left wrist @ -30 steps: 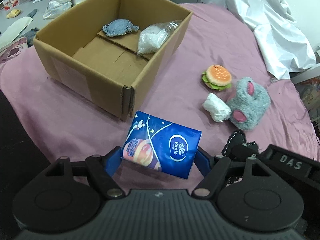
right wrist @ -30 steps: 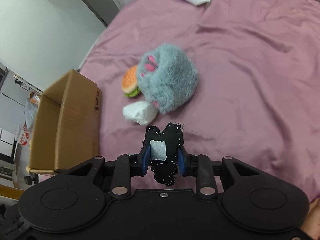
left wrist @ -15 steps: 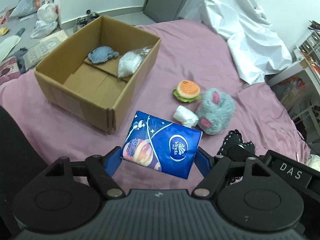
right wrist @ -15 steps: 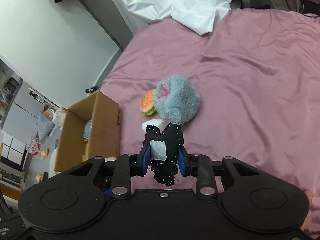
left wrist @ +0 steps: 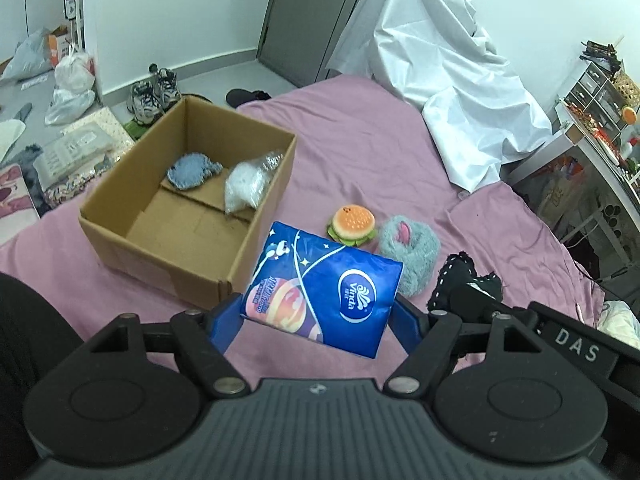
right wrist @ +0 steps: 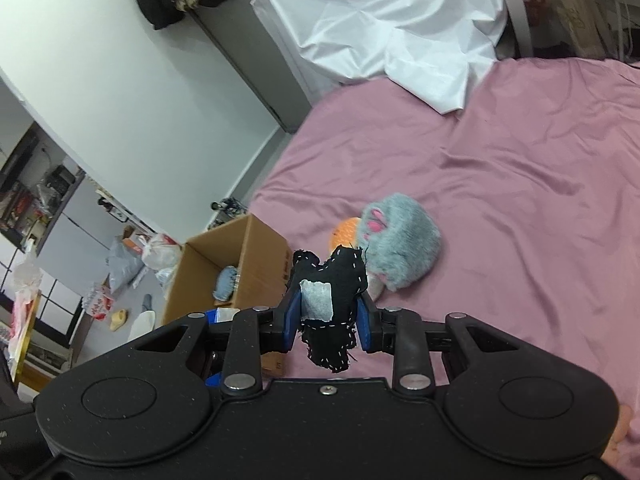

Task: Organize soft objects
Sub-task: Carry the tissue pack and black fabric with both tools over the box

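Pink bedsheet (left wrist: 360,136), white wall (right wrist: 120,80); left gripper (left wrist: 316,316) grasping tissue pack (left wrist: 324,292); right gripper (right wrist: 326,318) clenching black fabric (right wrist: 332,304)

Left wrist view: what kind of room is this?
Most likely a lived-in bedroom. The work surface looks like a bed under a pink sheet, sneakers sit on the floor by the wall, and plastic bags and clutter lie about. A cardboard box rests on the sheet.

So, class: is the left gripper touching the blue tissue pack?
Touching: in the left wrist view, the left gripper has both blue fingers pressed against the blue tissue pack.
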`<action>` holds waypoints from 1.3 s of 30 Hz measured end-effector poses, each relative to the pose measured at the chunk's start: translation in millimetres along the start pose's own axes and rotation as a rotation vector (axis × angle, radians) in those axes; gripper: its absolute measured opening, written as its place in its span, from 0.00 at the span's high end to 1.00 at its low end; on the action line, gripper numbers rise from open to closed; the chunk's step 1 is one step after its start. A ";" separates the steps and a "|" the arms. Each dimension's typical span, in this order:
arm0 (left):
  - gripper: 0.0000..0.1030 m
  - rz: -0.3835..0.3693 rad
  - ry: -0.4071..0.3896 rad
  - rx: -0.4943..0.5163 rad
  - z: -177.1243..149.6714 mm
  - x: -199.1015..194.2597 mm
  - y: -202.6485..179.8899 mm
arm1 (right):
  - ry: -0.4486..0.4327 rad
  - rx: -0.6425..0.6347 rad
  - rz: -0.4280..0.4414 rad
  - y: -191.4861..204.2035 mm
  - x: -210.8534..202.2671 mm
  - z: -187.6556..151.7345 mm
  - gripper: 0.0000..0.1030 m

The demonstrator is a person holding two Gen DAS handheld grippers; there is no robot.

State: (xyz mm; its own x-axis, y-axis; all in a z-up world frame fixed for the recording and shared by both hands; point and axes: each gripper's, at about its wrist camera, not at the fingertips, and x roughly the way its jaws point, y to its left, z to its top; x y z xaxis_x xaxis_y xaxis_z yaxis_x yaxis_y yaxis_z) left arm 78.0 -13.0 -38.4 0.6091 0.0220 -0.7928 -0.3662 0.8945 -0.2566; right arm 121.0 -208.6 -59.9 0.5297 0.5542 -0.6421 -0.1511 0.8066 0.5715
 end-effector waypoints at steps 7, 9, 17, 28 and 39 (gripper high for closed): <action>0.26 0.001 -0.025 -0.002 10.1 -6.2 10.8 | -0.038 -0.019 0.036 6.8 -4.7 1.9 0.72; 0.26 0.004 -0.028 -0.007 13.2 -7.2 15.1 | -0.051 -0.023 0.052 9.0 -5.5 2.8 0.72; 0.26 0.021 -0.073 -0.022 29.5 -13.2 37.7 | -0.072 -0.035 0.109 18.2 -2.1 3.0 0.72; 0.26 0.053 -0.093 -0.089 52.3 -1.4 84.5 | -0.074 -0.051 0.136 40.3 14.2 -1.1 0.72; 0.26 0.037 -0.060 -0.120 71.7 26.0 118.6 | -0.060 -0.128 0.169 77.0 38.3 -9.0 0.72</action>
State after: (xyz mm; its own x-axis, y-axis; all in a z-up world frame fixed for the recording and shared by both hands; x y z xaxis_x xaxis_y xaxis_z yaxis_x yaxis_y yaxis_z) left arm 100.8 125.7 -49.7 0.6329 0.0840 -0.7696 -0.4688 0.8327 -0.2946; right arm 122.2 -123.4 -45.1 0.5358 0.6739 -0.5087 -0.3448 0.7246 0.5967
